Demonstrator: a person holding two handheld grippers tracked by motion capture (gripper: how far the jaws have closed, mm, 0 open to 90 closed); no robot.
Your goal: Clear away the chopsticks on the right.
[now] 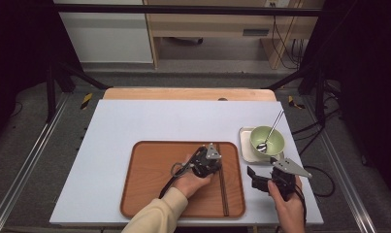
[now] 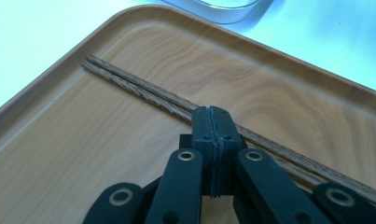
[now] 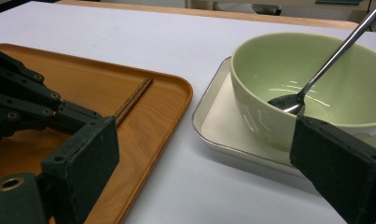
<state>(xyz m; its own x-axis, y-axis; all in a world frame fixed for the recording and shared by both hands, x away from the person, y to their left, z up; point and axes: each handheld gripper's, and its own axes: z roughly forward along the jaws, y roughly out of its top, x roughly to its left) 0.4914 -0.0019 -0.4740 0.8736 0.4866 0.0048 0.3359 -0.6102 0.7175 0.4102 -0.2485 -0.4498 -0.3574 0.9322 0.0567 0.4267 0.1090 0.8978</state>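
Note:
A pair of dark wooden chopsticks [image 1: 222, 184] [image 2: 129, 86] lies along the right side of a brown wooden tray [image 1: 135, 194] [image 2: 59, 163]. My left gripper [image 1: 216, 164] [image 2: 212, 116] is shut with nothing between its jaws, its tip right over the chopsticks' middle. My right gripper [image 1: 263, 168] [image 3: 209, 154] stands wide open and holds nothing, on the white mat just right of the tray. It faces a pale green bowl [image 1: 268, 138] [image 3: 279, 70]. A metal spoon [image 1: 273, 130] [image 3: 325, 70] leans in the bowl, which sits on a small white square dish [image 1: 245, 145] [image 3: 223, 121].
A white mat [image 1: 135, 121] covers the wooden table. Black frame posts [image 1: 50, 82] stand at both sides, and cables [image 1: 324, 179] run off the table's right edge. The tray's left half is bare wood.

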